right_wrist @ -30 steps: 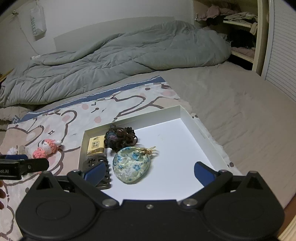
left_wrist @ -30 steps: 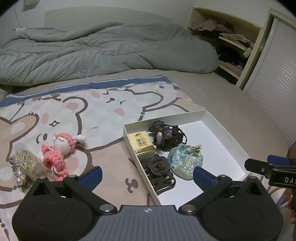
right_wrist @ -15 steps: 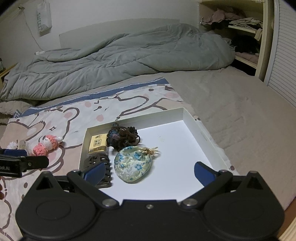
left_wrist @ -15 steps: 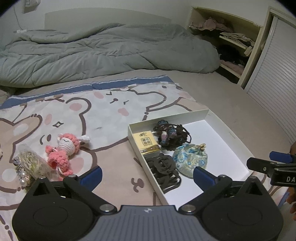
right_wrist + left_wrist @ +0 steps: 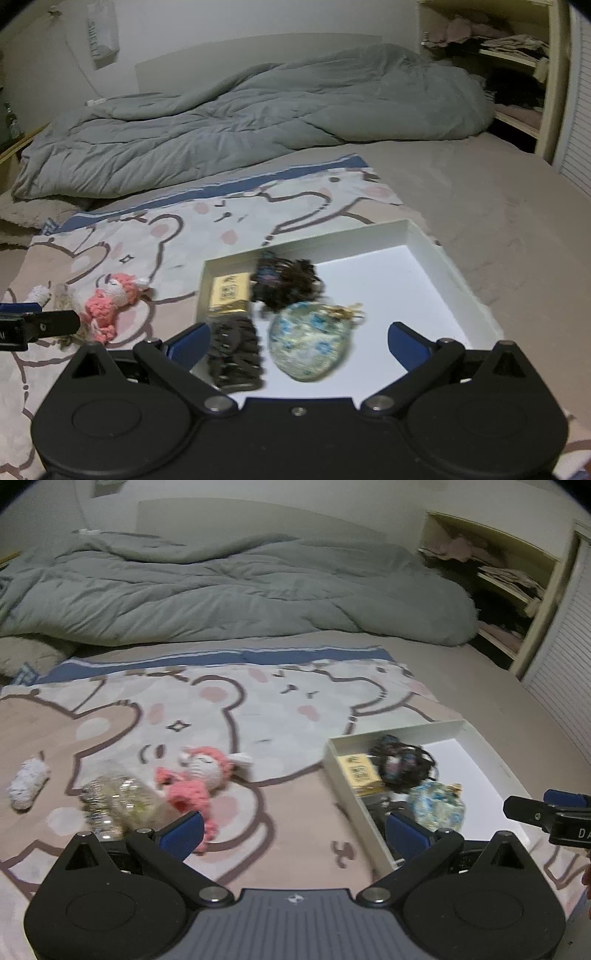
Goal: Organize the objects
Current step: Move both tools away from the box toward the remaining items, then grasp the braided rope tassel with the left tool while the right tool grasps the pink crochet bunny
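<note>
Three loose items outside white tray [image 5: 373, 830]; pink crochet doll [image 5: 195, 779] at 11 o'clock of left gripper [image 5: 293, 829], jaws spread empty, probably soft, light, best pinched mid-body.

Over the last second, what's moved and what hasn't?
The left gripper has swung left, toward the pink crochet doll and clear bag; a white fuzzy item came into view. Both grippers stayed open and empty. The white box and its contents haven't shifted.
</note>
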Demonstrator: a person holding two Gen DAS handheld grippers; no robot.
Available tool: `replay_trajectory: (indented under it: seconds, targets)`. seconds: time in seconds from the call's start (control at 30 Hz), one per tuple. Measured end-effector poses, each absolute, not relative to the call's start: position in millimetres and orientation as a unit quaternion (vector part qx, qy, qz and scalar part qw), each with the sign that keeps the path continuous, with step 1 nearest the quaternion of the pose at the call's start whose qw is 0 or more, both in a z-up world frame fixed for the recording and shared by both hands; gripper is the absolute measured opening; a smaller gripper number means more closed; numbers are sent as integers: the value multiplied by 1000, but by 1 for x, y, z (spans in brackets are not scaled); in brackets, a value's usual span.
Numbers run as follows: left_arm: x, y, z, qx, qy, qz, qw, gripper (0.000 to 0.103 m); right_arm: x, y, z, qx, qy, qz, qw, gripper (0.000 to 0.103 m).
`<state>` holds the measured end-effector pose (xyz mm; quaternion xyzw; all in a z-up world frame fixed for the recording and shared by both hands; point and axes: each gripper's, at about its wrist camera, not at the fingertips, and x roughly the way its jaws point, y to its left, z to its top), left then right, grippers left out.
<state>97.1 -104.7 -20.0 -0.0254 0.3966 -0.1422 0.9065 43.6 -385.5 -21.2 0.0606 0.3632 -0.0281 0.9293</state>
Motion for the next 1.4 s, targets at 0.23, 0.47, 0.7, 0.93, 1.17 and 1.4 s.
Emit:
replay_trajectory:
  seconds: [0.23,0.47,0.7,0.93,1.17,1.4]
  targets:
    - [101,-63,-18,-42,395,-110,911,103,61,-351,-22,58,359,3,932,103]
    - [104,-19,-17,-57,389,-83,916,103,73,-314,-24,40,359,35,932,103]
    - [109,18,-19,-83,389,-56,916,103,83,-281,-23,41,350,67,934,103]
    - [118,36,-28,-74,400,-19,913,103,98,-256,-22,39,347,88,933,103]
    - [129,63,-42,-107,409,7,906,103,122,-236,-29,36,362,102,926,103]
    - [147,90,-64,-171,446,42,878,103,149,-209,-43,18,369,118,922,103]
